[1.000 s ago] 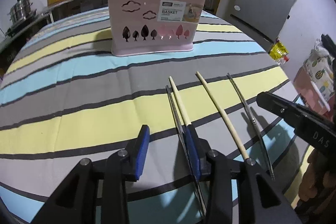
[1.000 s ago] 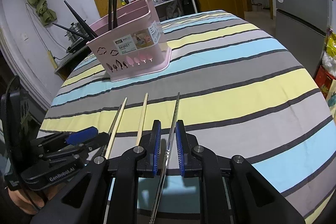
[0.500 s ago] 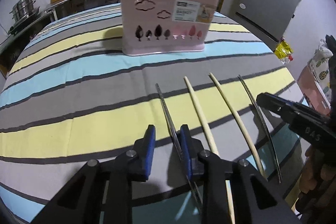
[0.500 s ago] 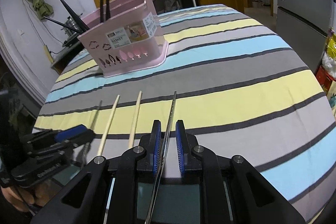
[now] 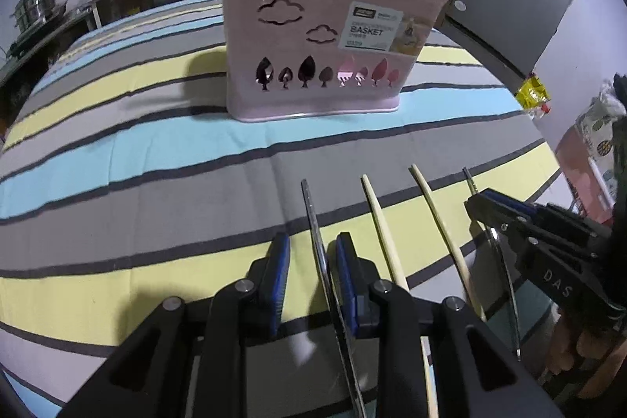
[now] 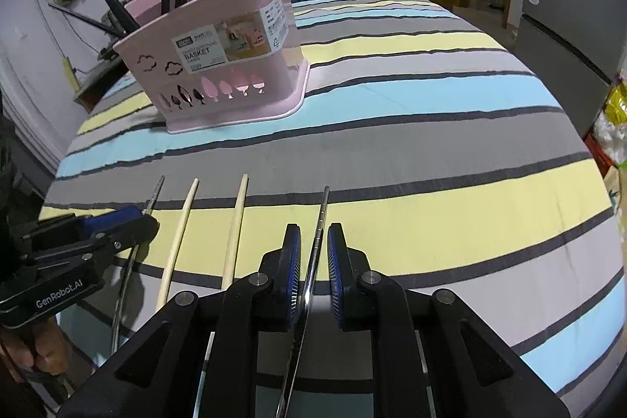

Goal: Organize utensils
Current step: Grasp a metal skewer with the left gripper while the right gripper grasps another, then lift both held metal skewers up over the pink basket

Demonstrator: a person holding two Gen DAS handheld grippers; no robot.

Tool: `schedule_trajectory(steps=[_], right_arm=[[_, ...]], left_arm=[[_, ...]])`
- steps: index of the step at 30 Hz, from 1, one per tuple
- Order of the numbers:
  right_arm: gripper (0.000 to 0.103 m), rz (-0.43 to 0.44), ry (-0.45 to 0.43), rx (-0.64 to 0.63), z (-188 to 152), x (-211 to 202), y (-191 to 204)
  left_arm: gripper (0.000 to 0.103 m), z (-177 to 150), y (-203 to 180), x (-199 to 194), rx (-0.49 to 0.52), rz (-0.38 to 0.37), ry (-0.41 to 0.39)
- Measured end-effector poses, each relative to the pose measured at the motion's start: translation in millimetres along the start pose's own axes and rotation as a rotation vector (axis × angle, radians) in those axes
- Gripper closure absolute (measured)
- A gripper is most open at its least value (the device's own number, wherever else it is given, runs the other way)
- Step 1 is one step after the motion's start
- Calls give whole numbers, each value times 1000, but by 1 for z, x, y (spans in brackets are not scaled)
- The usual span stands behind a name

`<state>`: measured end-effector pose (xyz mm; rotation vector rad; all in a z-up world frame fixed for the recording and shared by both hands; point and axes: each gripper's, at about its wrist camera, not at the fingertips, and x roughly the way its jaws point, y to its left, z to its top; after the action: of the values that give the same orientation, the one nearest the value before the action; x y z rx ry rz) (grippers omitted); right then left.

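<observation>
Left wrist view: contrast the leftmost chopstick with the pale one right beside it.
The leftmost chopstick is shiny grey metal; the pale chopstick is matte, wood-coloured. The leftmost chopstick looks slimmer; the pale chopstick thicker. Both are long and point toward the pink basket.

both wrist views look steeply down, close over the striped table (image 5: 156, 151), sharing the pink basket (image 6: 219, 81).

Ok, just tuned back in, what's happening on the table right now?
A person holds tongs in each hand over four chopsticks on the striped tablecloth. The left tongs have just been closing around one outer metal chopstick, which sits against one pad, not pinched. The right tongs straddle the other metal chopstick, gaps either side. Two wooden chopsticks lie between; the pink basket waits beyond.
</observation>
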<state>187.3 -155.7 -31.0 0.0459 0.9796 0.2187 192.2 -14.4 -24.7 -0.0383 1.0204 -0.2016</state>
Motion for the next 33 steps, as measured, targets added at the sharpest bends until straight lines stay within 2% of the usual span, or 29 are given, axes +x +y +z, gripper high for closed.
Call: schedule_trajectory(steps=[4, 6, 9, 16, 25, 33], right_arm=[[90, -29, 15, -33, 4, 3, 5], [91, -27, 22, -37, 7, 4, 5], [97, -14, 28, -27, 11, 6, 3], [99, 57, 13, 34, 16, -1, -7], [99, 95, -83, 25, 36, -43, -1], [99, 94, -193, 7, 58, -87, 2]], left_arm=[[79, -1, -12, 2, 57, 57, -4], [86, 4, -12, 4, 63, 63, 2], [94, 9, -7, 6, 49, 58, 12], [98, 13, 2, -2, 21, 14, 6], [98, 31, 12, -54, -4, -44, -102], [98, 52, 21, -105, -10, -64, -211]])
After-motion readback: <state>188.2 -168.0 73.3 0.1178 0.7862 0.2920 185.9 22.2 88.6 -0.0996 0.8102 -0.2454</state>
